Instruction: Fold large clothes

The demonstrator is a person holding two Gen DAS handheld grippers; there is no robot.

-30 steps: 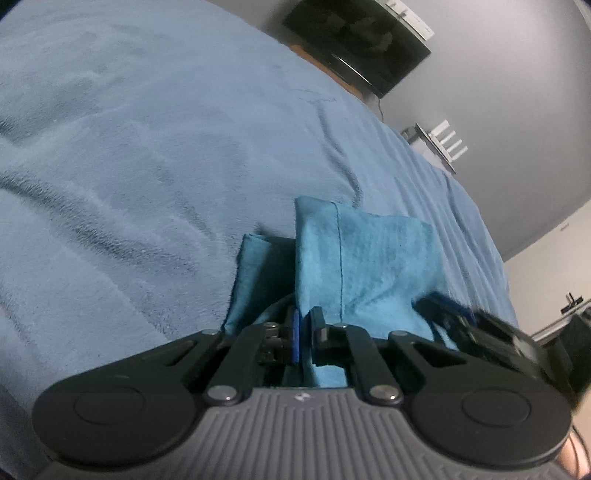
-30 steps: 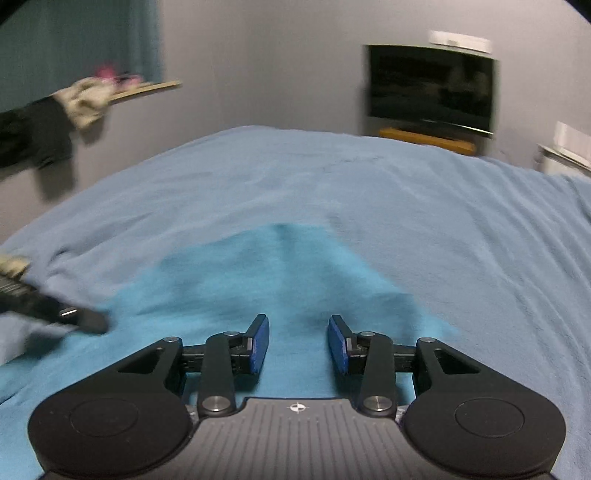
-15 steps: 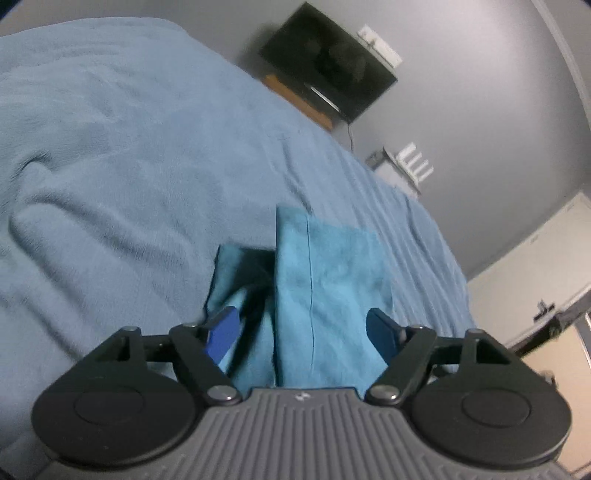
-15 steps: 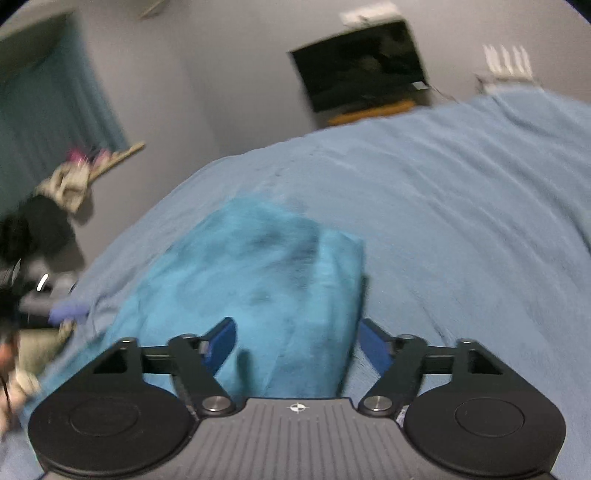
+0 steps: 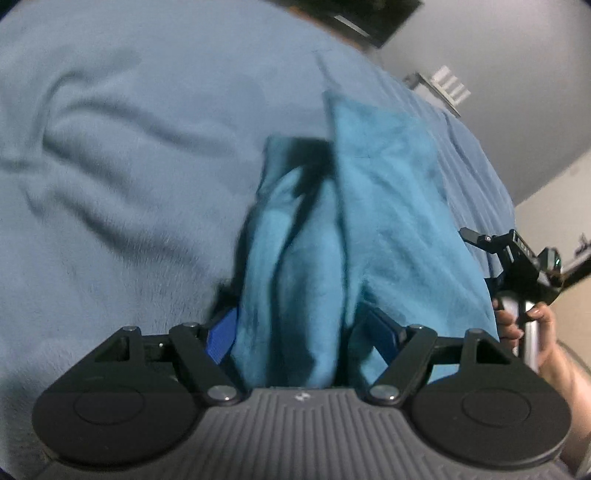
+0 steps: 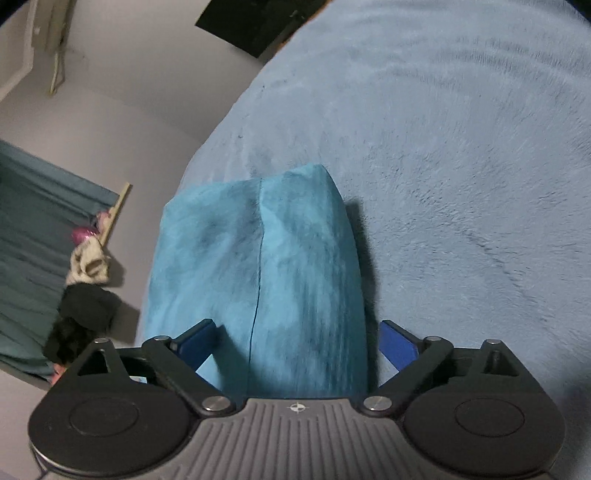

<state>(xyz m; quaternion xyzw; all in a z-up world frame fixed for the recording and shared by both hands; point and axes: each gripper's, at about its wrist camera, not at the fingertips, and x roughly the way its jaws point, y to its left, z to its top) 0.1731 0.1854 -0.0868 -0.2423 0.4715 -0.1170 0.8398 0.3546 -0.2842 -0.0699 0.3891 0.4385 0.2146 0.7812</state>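
A teal garment lies folded into a long bundle on the light blue bedspread. My left gripper is open, its blue pads on either side of the near end of the bundle, with cloth bulging between them. The garment also shows in the right wrist view as a narrow folded stack with a seam down its middle. My right gripper is open and straddles the stack's near end. The right gripper also shows at the right edge of the left wrist view, held by a hand.
A dark TV hangs on the grey wall beyond the bed. A white router stands to its right. Clothes hang by a teal curtain at the left. The bedspread stretches wide to the right of the garment.
My left gripper went from shut on the cloth to open. My right gripper opened wider. Both moved in over the bundle's near end, and the right view has tilted.
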